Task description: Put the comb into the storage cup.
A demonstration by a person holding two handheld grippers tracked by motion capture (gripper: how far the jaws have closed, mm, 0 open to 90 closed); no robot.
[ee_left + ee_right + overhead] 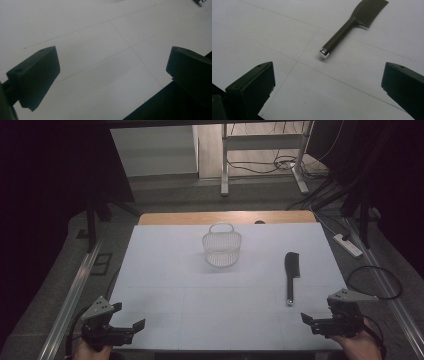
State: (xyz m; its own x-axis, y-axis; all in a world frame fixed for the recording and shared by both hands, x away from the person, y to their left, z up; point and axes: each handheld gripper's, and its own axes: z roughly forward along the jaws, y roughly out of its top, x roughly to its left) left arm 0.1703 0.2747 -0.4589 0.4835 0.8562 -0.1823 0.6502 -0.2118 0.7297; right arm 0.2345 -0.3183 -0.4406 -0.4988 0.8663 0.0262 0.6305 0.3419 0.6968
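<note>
1. A dim room with grey floor and black curtains surrounds a wooden table covered by a broad white sheet (165, 285) ruled with faint grid lines
2. Toward the far middle of the sheet stands a small white wire-mesh basket with a hoop handle (222, 248), upright and well apart from both grippers
3. The right gripper (314, 321) hovers over the near right corner, jaws spread wide with nothing between them; the left gripper (127, 317) sits at the near left corner, jaws likewise apart and empty
4. The slim black plastic comb with a long round handle and silver end cap (348, 25) lies flat on the sheet's right side, near and ahead of the right gripper, cap end toward it
5. I judge the comb light, stiff and rather slick; its teeth look fine and bendable, so the handle's middle, pinched across its width, seems the safest hold
</note>
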